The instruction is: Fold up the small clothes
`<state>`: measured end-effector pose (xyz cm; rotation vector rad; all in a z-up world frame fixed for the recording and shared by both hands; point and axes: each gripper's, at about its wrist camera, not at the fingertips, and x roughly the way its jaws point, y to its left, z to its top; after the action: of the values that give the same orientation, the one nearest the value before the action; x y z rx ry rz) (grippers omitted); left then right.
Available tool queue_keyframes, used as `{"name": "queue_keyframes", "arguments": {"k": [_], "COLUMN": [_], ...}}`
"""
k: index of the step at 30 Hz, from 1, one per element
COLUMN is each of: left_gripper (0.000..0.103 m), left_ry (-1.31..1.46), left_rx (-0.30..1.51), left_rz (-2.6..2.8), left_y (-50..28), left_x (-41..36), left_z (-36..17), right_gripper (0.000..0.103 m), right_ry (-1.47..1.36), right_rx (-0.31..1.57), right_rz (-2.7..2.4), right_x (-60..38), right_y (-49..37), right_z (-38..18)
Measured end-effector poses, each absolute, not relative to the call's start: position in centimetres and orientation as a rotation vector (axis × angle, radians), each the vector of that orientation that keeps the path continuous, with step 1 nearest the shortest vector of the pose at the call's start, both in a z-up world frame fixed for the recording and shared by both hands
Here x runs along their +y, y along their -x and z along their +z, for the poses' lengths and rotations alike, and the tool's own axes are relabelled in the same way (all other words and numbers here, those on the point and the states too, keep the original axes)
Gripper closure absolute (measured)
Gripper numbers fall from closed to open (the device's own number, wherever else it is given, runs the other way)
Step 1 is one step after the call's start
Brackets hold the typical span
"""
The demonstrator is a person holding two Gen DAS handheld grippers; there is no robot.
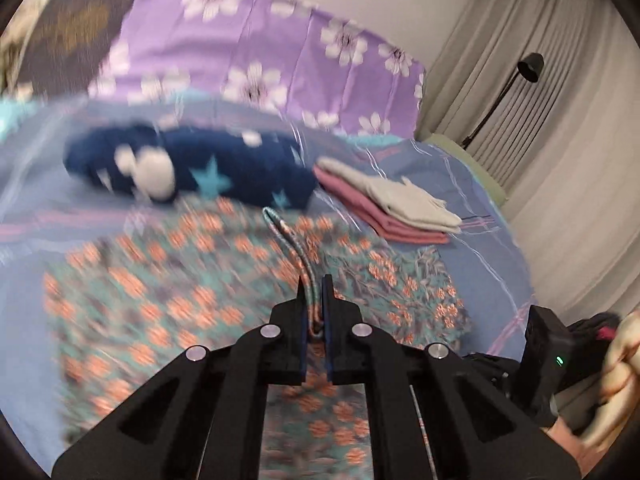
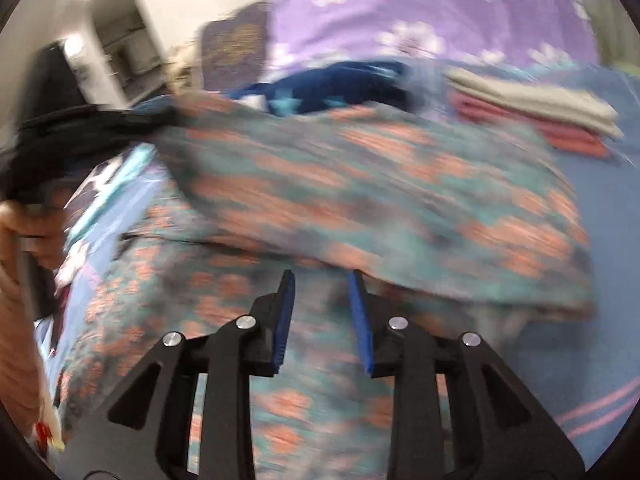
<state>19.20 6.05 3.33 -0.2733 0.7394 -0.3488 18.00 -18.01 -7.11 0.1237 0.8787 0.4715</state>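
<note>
Mid-fold of the floral garment (image 1: 224, 264) on the bed (image 1: 480, 248): left gripper (image 1: 316, 280) jaws pinching its corded edge (image 1: 298, 258), right gripper (image 2: 322, 276) jaws spread, empty, cloth beneath; next, probably carrying the edge across.
</note>
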Motion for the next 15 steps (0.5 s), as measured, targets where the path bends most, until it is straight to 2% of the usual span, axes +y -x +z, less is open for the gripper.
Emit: {"name": "queue_keyframes", "arguments": {"k": [5,15], "left_gripper": [0.098,0.098], "left_ry": [0.194,0.145], "left_rx": [0.652,0.592], "left_rz": [-0.315,-0.33], "left_y": [-18.2,-17.7], "left_x": [7.0,7.0], "left_z": [7.2,10.8], "right_gripper": [0.079,0.078], "right_ry": [-0.284,-0.192], "right_rx": [0.91,0.873], "right_rz": [0.409,0.583], "right_x": [-21.1,-16.7], "right_y": [-19.2,-17.7], "right_z": [-8.9,-6.7]}}
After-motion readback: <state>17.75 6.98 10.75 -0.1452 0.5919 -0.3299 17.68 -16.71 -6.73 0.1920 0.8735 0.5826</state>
